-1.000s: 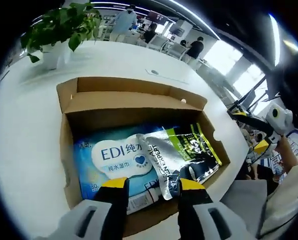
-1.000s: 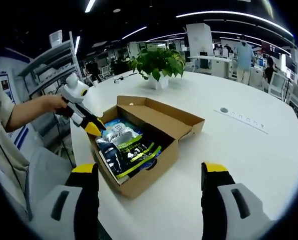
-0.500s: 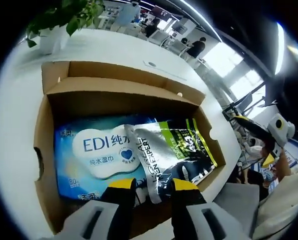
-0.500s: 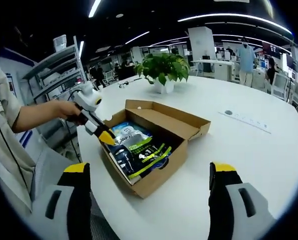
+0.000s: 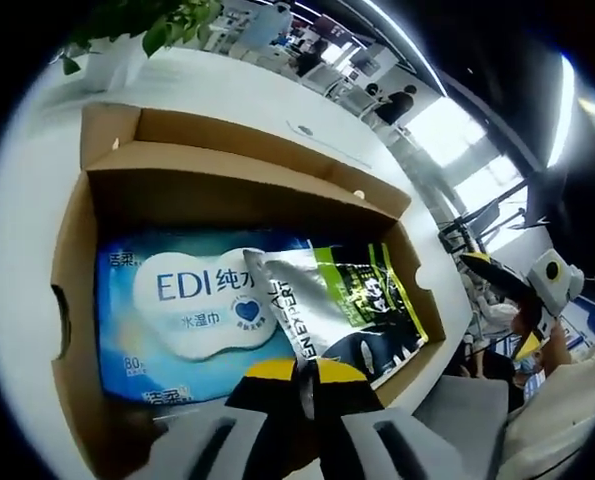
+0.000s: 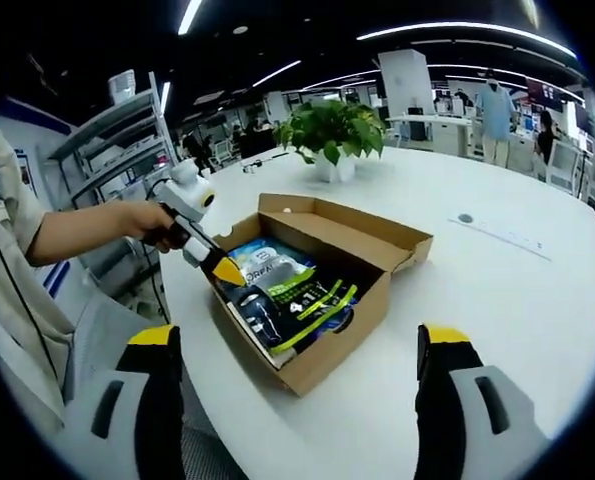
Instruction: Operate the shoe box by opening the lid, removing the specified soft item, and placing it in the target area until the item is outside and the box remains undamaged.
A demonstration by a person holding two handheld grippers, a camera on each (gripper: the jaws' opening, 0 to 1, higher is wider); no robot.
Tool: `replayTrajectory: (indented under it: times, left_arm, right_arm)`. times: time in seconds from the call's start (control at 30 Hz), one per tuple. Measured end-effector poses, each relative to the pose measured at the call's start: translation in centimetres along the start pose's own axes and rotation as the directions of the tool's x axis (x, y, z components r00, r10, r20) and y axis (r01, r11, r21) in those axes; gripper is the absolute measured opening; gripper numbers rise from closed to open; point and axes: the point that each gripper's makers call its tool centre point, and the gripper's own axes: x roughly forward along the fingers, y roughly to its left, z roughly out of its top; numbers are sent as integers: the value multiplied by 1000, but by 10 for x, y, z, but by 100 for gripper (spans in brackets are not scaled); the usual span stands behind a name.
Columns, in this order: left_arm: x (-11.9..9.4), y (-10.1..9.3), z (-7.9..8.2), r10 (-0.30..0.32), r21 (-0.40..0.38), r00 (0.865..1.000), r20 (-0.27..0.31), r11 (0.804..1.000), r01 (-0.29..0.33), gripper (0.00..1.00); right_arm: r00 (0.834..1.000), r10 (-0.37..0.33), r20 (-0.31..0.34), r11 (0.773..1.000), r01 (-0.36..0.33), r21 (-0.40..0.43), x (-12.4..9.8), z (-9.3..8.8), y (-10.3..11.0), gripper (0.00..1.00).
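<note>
An open cardboard shoe box [image 5: 69,260] [image 6: 352,315] lies on a white table, its lid folded back on the far side. Inside lie a blue EDI wet-wipes pack [image 5: 187,295] and a silver, black and green soft pouch [image 5: 352,300] [image 6: 297,295]. My left gripper [image 5: 302,375] reaches into the near side of the box, its yellow-tipped jaws pinched on the pouch's near edge. The right gripper view shows the left gripper [image 6: 222,268] held by a hand at the box's left end. My right gripper [image 6: 297,340] hovers short of the box, jaws wide apart and holding nothing; the left gripper view shows it too [image 5: 502,300].
A potted green plant [image 6: 332,130] [image 5: 142,25] stands on the table beyond the box. The white table [image 6: 507,300] stretches to the right. The person's sleeve and lap [image 6: 37,330] sit at the table's near-left edge, with metal shelves [image 6: 107,140] behind.
The left jaws have come together from open onto the pouch's near edge while that gripper moved deeper into the box. The right gripper has stayed open, nearly in place.
</note>
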Motion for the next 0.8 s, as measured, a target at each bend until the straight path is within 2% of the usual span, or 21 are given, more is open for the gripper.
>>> replayTrajectory:
  times: [0.13,0.37,0.5,0.8]
  left_arm:
    - [0,-1,1,-6,-5,1000,11,1000,6,0]
    - [-4,1,3,15,32,1000,20,999,-16,0]
    - [-7,4,6,22,30,999,34,999,-23,0]
    - [-14,9,8,41,45,998,53,998,-43,0]
  right_arm:
    - [1000,20,4,1000,-20,3,5,2,7,89]
    - [999,41,7,999,-41,12,13,4,12,84]
    - [998,66,14,998,-66,-1,19,6,18,77]
    - [994,105,-13,994,-105,6,38,7,27,68]
